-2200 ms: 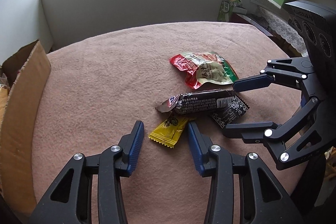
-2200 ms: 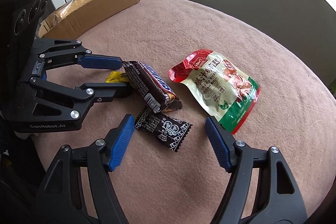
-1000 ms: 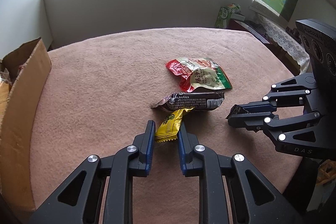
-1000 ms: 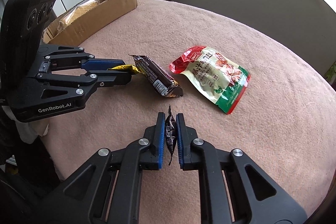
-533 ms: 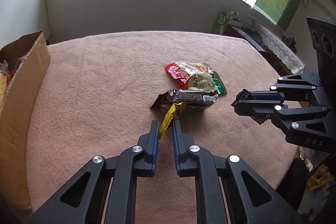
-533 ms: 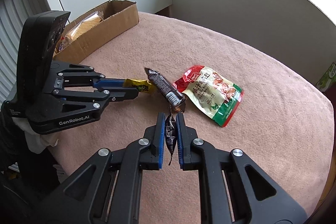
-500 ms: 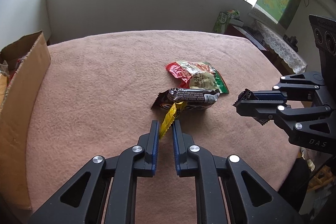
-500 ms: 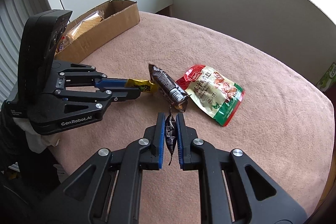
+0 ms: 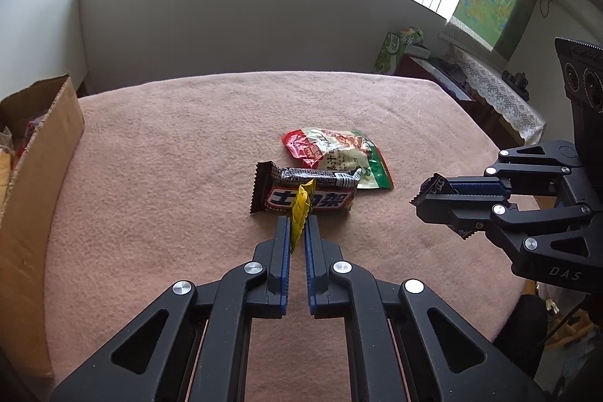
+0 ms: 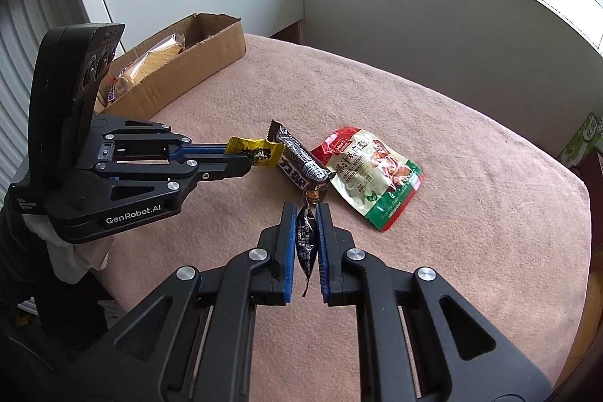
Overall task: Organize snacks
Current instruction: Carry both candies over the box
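With my left gripper (image 9: pixel 297 232) clamped on the yellow packet (image 9: pixel 301 210) and my right (image 10: pixel 303 232) on the black one (image 10: pixel 306 240), both now lifted off the table (image 9: pixel 169 157) since earlier, I'd carry them level, grips firm, to the box (image 10: pixel 181 63).

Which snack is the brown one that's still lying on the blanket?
Look at the middle of the pink blanket. There, touching the red-and-green pouch, lies the chocolate bar. It is the only long brown wrapper, with big white letters on blue.
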The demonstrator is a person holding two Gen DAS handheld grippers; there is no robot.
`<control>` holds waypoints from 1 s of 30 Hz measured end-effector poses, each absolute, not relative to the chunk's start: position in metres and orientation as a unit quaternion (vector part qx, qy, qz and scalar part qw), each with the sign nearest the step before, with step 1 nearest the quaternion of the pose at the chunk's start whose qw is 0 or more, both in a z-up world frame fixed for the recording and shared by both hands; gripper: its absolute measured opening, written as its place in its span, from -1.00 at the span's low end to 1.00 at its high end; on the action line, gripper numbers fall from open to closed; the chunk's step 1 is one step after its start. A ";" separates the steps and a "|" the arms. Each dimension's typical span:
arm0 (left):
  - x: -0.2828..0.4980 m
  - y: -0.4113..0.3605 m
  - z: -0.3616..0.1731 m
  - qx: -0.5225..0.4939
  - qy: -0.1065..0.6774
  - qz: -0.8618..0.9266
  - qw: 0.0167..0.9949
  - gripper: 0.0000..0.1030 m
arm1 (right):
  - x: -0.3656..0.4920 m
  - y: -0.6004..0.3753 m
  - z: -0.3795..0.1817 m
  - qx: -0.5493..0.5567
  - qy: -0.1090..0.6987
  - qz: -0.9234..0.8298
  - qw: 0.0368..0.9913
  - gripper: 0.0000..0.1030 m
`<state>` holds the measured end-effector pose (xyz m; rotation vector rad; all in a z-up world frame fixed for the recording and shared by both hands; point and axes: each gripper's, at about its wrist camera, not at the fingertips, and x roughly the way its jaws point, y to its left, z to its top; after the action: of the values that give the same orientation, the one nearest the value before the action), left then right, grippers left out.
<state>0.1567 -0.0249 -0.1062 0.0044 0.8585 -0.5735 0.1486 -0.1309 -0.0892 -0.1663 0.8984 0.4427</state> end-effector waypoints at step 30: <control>0.147 0.146 -0.059 -0.149 0.297 -0.129 0.934 -0.89 | 0.223 0.020 -0.024 -0.100 0.363 0.294 0.879 -0.80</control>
<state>0.1468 0.1464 -0.0586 -0.3047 0.6084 -0.2648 0.2231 0.0204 -0.0244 -0.2084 0.7568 0.6131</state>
